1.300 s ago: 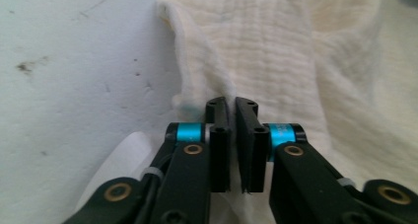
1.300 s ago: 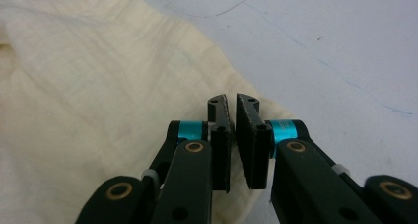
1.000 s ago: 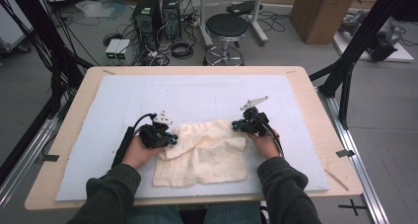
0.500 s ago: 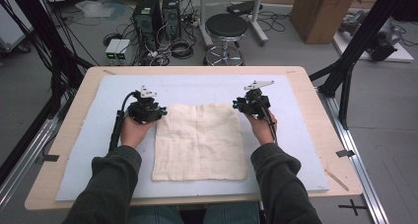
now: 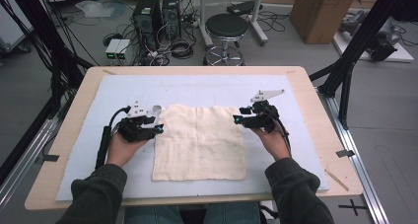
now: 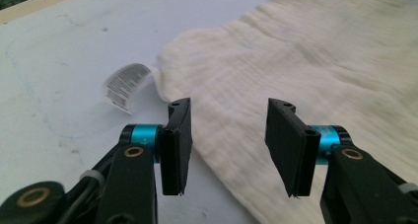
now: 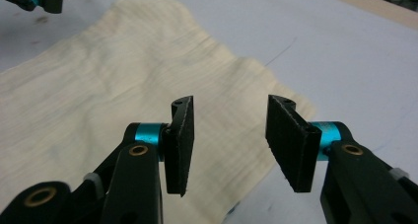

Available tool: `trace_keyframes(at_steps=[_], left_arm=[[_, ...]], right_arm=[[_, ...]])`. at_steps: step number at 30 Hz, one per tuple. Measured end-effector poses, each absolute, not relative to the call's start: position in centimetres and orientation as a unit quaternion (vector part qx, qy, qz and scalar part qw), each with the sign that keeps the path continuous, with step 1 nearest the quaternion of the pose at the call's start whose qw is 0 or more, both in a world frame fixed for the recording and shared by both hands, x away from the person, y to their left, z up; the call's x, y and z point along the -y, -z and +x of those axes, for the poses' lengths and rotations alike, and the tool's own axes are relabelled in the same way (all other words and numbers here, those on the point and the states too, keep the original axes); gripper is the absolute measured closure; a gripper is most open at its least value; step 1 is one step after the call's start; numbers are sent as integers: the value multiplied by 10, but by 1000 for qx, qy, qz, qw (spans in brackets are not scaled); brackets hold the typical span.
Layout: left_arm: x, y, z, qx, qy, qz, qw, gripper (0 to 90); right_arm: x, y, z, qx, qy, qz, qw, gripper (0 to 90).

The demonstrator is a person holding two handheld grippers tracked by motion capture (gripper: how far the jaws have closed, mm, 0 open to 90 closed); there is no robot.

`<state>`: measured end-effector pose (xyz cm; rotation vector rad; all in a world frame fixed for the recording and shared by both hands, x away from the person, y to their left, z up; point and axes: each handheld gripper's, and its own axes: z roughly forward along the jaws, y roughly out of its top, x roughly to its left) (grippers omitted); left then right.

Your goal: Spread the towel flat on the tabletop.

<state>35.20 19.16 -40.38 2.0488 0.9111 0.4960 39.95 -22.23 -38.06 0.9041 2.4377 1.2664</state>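
Cloth (image 5: 199, 142) lay flat mid-worktop (image 5: 315, 110). Left gripper (image 5: 158, 129) and right gripper (image 5: 237, 119) flanked its far corners; fingers of both had just been opening, spread, nothing between them.

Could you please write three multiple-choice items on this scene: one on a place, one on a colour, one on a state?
1. Where does the cloth lie?
A. on the light mat between the two tongs
B. on the stool
C. on the floor

2. What colour is the cloth?
A. red
B. cream
C. black

3. How do the left tongs and the right tongs stand?
A. both clamped on the cloth
B. both open, nothing between the pads
C. one holds a label

Answers:
1 A: the high view shows it flat on the mat, the tongs at its far corners.
2 B: it looks cream in all views.
3 B: the jaws have just been opening, and each gripper view shows a clear gap above the cloth.
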Motion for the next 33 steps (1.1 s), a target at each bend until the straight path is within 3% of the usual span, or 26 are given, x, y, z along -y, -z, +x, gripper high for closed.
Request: trace_keyframes(at_steps=[9, 15, 20, 24, 30, 33], left_arm=[[-189, 419, 297, -305, -168, 833, 430, 442], [-191, 431, 277, -283, -135, 851, 421, 450], [-190, 439, 273, -270, -109, 867, 404, 601], [-187, 440, 273, -266, -117, 871, 396, 630], [-185, 441, 272, -254, -125, 874, 396, 873], [-186, 439, 270, -253, -128, 875, 392, 884]], right_arm=[[233, 404, 346, -854, -437, 268, 92, 501], [230, 421, 319, -879, -418, 221, 65, 539], [228, 430, 309, -893, -403, 196, 43, 622], [222, 437, 308, -910, -371, 183, 33, 695], [221, 438, 310, -912, -368, 175, 43, 877], [221, 437, 311, -914, -365, 171, 36, 889]])
